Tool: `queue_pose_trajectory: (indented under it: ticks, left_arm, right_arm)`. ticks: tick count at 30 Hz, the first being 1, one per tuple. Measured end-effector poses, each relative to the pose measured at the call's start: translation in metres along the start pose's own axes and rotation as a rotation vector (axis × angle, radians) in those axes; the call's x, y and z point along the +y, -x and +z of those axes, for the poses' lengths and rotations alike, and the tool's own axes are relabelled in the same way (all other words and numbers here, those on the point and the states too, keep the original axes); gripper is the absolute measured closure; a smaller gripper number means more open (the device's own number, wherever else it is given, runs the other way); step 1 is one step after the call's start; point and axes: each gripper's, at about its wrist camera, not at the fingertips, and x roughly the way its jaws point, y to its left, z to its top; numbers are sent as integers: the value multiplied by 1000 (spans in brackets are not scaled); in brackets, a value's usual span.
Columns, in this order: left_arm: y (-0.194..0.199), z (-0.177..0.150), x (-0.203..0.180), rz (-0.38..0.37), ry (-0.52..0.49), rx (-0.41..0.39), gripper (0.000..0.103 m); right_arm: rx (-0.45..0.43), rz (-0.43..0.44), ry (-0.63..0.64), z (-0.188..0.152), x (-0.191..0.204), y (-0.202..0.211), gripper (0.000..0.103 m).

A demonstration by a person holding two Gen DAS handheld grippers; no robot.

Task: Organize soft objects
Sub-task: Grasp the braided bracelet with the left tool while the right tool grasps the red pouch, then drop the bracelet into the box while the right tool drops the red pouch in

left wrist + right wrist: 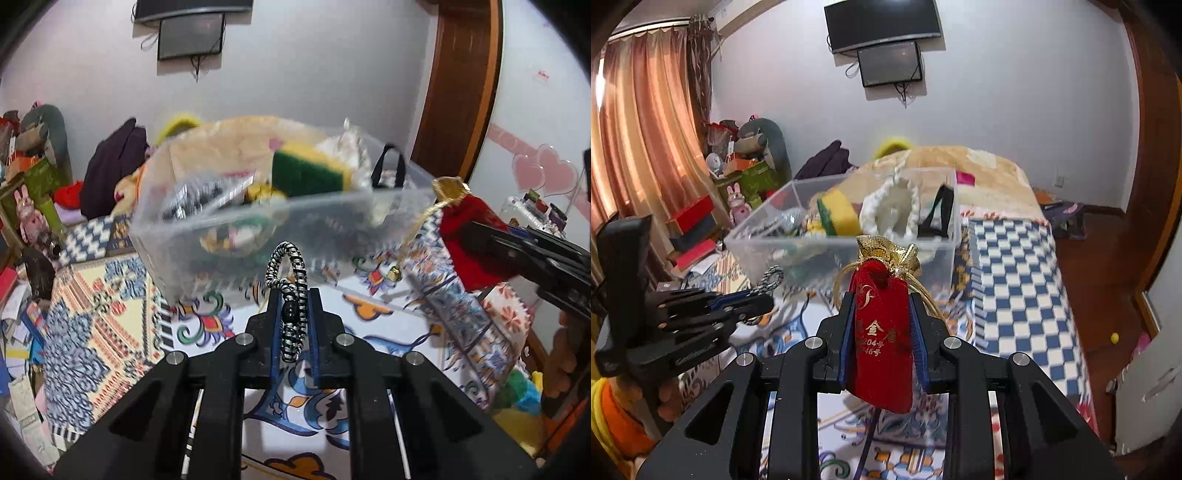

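My left gripper (291, 295) is shut on a black-and-white braided cord loop (290, 273), held in the air in front of a clear plastic bin (332, 210). My right gripper (881, 295) is shut on a red velvet pouch (881, 332) with a gold top and gold drawstring, also held up before the bin (768, 229). The bin holds a yellow-green sponge (310, 168), a white knitted piece (894, 210) and a black strap (388, 166). The pouch also shows in the left wrist view (469, 229), and the left gripper in the right wrist view (764, 295).
The bin stands on a bed with a patterned sheet (110, 314) and a blue-white checkered blanket (1015, 295). A beige quilt (990, 177) lies behind the bin. Boxes and plush toys (746, 158) crowd the left wall. A monitor (886, 62) hangs on the far wall.
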Motion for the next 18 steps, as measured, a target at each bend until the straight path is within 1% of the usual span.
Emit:
queue_pose_trajectory:
  ticks: [4,8,11,15,18]
  left_arm:
    - [19,13,-5,-17,1,-55,91]
    - [34,33,-2,-24,-4,-108,91]
    - [39,46,3,-10,-9,-132,91]
    - [28,66,6,-6,5,-150,91]
    - [20,74,8,3,6,-157,91]
  right_arm:
    - [-50,3,-4,19,-3,3,78]
    - [-100,-5,10,38,-1,2,78]
    - [-127,-9,23,48,2,0,78]
    - [-149,-17,28,60,4,-8,78]
    - [-165,-20,23,67,4,-12,78]
